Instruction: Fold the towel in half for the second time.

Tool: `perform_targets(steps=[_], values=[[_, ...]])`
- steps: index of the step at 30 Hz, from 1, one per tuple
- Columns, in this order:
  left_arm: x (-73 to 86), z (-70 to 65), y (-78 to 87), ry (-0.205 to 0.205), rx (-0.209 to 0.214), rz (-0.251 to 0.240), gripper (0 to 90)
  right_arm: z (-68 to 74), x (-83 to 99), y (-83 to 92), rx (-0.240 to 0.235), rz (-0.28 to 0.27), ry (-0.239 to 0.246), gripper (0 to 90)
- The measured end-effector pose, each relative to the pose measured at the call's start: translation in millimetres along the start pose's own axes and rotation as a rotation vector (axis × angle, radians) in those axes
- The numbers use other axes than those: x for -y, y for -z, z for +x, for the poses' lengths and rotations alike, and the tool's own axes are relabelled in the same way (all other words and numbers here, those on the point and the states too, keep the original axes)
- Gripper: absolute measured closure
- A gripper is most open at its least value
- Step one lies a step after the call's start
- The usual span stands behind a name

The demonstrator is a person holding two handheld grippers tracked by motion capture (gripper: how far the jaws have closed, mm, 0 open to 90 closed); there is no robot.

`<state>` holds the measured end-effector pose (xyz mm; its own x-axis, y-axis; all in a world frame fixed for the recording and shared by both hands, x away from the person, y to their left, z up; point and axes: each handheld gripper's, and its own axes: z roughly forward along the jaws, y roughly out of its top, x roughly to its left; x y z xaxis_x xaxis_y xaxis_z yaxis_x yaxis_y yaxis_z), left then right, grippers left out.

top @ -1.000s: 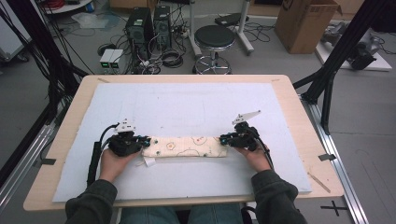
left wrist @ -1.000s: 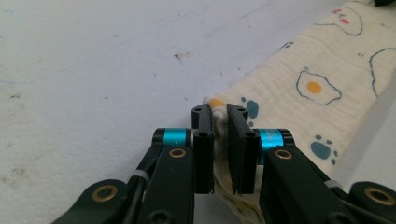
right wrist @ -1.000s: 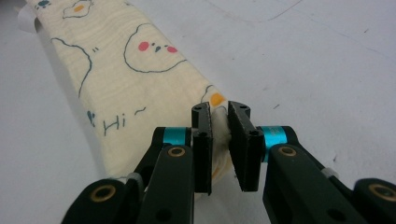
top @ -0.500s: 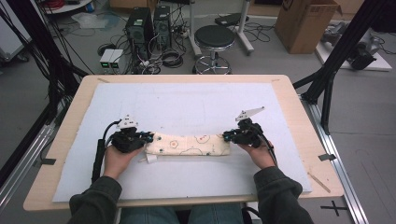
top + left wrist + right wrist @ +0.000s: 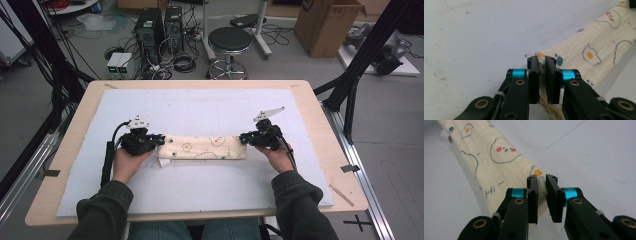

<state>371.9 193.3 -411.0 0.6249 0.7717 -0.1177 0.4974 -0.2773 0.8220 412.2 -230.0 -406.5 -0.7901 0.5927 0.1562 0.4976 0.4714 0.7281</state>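
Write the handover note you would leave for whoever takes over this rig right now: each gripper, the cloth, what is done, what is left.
Left gripper: shut on one end of the folded cloth.
Right gripper: shut on the opposite end.
Cloth: a narrow folded strip held between the two grippers over the white mat, mid-table.
Done: the cloth is folded lengthwise into a strip and both ends are gripped.
Left: probably fold it further or lay it down, then release.

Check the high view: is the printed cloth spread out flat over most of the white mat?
No, the printed cloth forms a narrow folded strip stretched between the left gripper and right gripper.
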Motion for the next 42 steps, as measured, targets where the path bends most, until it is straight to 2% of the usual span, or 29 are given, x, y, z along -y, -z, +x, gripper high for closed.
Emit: perform_targets(steps=[7,8,15,18,21,22,33,37,39,42], values=[[0.6,6.3,-6.8,0.016,-0.012,0.003,82.5,-8.5,-4.5,-1.0,-0.004,-0.016,-0.026,80.5],[0.9,7.1,-8.1,0.034,-0.016,-0.006,82.5,-9.1,-6.8,-1.2,0.001,-0.018,-0.023,80.5],[2.0,17.6,-14.1,0.080,-0.032,-0.021,82.5,-16.2,-20.6,-6.2,0.018,-0.015,-0.030,80.5],[-2.9,19.6,-17.4,0.070,-0.044,-0.006,82.5,-18.2,-23.7,-11.2,0.028,-0.001,-0.034,80.5],[-6.9,22.2,-20.3,0.072,-0.056,-0.011,82.5,-21.7,-24.2,-14.7,0.047,0.001,-0.039,80.5],[-6.8,24.2,-21.7,0.088,-0.055,-0.017,82.5,-23.3,-23.7,-15.8,0.048,0.001,-0.046,80.5],[-2.8,35.0,-33.5,0.132,-0.083,0.010,82.3,-32.1,-25.3,-30.9,0.071,0.002,-0.084,80.5],[-1.4,35.8,-35.6,0.128,-0.090,0.006,74.8,-36.4,-21.3,-40.1,0.085,0.042,-0.106,79.7],[-2.5,36.6,-31.8,0.116,-0.109,0.000,66.9,-38.2,-20.2,-41.1,0.084,0.041,-0.112,75.8],[-4.8,38.6,-22.0,0.117,-0.092,-0.037,64.4,-38.3,-20.7,-35.9,0.097,0.022,-0.109,69.7]])
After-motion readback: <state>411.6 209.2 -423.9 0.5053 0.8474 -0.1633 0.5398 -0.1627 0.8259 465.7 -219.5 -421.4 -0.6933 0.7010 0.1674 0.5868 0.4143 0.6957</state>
